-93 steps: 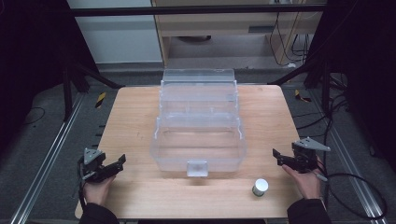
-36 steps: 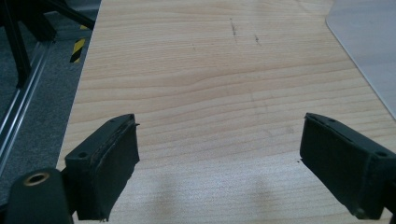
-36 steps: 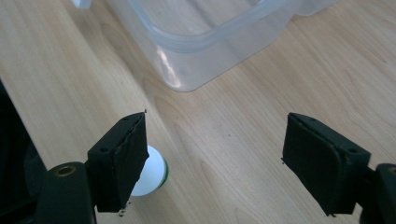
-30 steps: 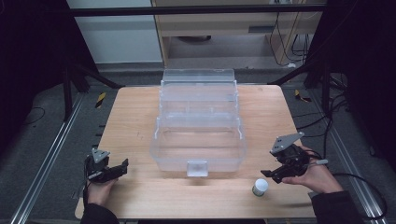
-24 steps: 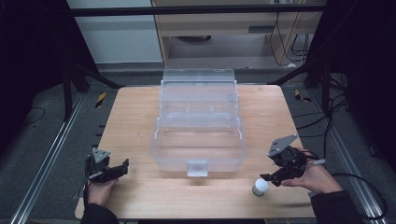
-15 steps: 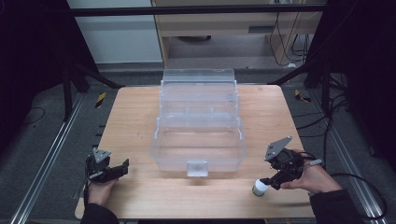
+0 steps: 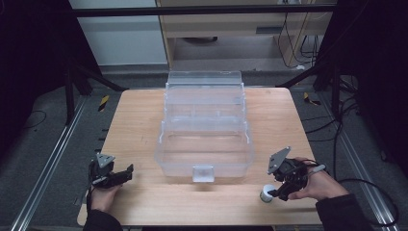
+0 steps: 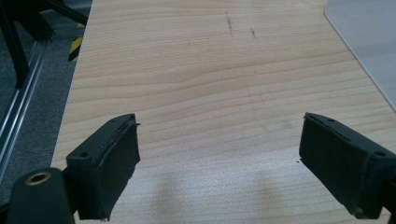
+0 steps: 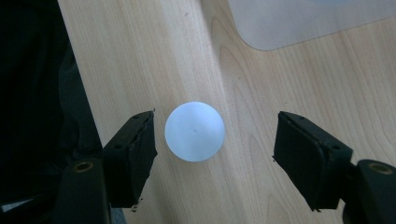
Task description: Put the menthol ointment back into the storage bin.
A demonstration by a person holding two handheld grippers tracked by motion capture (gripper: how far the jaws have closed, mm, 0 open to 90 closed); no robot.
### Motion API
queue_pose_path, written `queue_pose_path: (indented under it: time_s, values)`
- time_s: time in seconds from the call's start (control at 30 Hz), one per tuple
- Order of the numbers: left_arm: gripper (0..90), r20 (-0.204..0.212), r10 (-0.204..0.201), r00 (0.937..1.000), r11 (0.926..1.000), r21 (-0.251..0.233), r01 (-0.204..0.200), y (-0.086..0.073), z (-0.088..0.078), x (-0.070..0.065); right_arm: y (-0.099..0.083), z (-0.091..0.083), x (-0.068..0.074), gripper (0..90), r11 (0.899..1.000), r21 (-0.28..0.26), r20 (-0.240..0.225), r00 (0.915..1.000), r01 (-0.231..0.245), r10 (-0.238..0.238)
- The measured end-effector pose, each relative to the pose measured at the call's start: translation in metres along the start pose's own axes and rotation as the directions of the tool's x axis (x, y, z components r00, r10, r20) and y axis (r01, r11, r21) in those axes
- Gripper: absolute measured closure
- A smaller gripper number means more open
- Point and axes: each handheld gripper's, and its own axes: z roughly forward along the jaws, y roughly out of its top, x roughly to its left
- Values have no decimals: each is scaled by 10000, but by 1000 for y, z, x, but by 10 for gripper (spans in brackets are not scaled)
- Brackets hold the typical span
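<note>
A small jar with a round white lid [image 9: 194, 131] stands on the wooden table [image 7: 144, 125] near the front right; in the high view the jar [image 7: 266, 194] sits just left of my right gripper [image 7: 281, 188]. My right gripper [image 9: 215, 149] points down over it, open, with the lid between the jaws and nearer the left one, not touching. My left gripper [image 7: 118, 176] rests at the table's front left, held by a hand. In its own view the left gripper [image 8: 219, 168] is open wide over bare wood.
A large clear plastic tiered box [image 7: 204, 127] stands open in the middle of the table, its corner [image 9: 299, 23] visible beyond the jar and its edge [image 8: 369, 37] at the upper right of the left gripper view. The table's front edge [image 9: 74, 70] lies close left of the jar.
My right gripper has moved forward and left, tipping down over the white-lidded jar until the lid sits between its jaws. The left gripper has stayed still.
</note>
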Motion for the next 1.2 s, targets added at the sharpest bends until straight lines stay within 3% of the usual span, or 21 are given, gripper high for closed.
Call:
queue_pose_path:
  time_s: [0.57, 0.9, 1.2]
  values:
    - [116, 21, 122, 9999, 9999, 49, -123, 0, 1, -1, 2, 19, 6, 368, 9908, 945, -353, 9950, 968, -938]
    - [116, 7, 210, 9998, 9997, 97, -210, 0, 1, -2, 3, 29, 7, 379, 9861, 1254, -419, 9936, 1094, -1049]
    - [116, 43, 276, 9996, 9995, 171, -277, 0, 2, -2, 5, 39, 7, 451, 9801, 1586, -532, 9923, 1191, -1120]
